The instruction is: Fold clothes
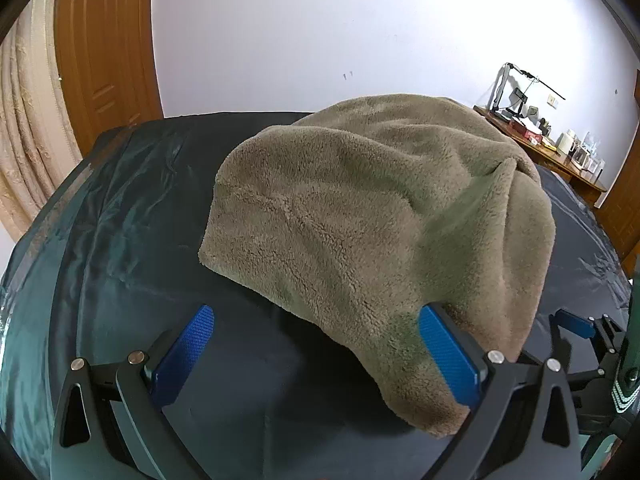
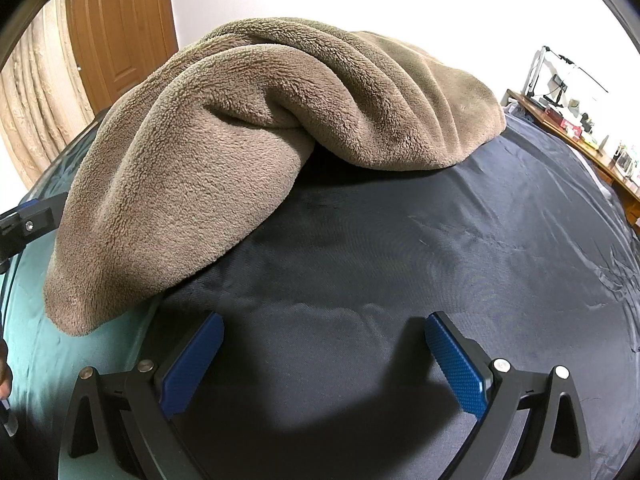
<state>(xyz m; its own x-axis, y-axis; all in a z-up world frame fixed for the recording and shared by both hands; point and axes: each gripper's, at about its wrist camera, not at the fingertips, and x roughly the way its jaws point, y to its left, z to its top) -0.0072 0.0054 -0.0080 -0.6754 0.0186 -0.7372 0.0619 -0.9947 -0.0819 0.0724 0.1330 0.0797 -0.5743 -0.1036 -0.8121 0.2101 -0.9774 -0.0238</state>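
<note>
Fleece (image 1: 360,216): taupe, plush, bunched in thick rolls, lying on the bed (image 1: 132,216), which has dark satin sheeting. Its near hem drapes over the left tool's (image 1: 316,360) right finger (image 1: 448,356). Both tools spread wide, nothing gripped; right tool (image 2: 324,364) sits over bare sheet, beside the fleece. White wall, wooden door (image 1: 100,40), curtain (image 1: 28,128), cluttered desk (image 1: 548,148) far right.
</note>
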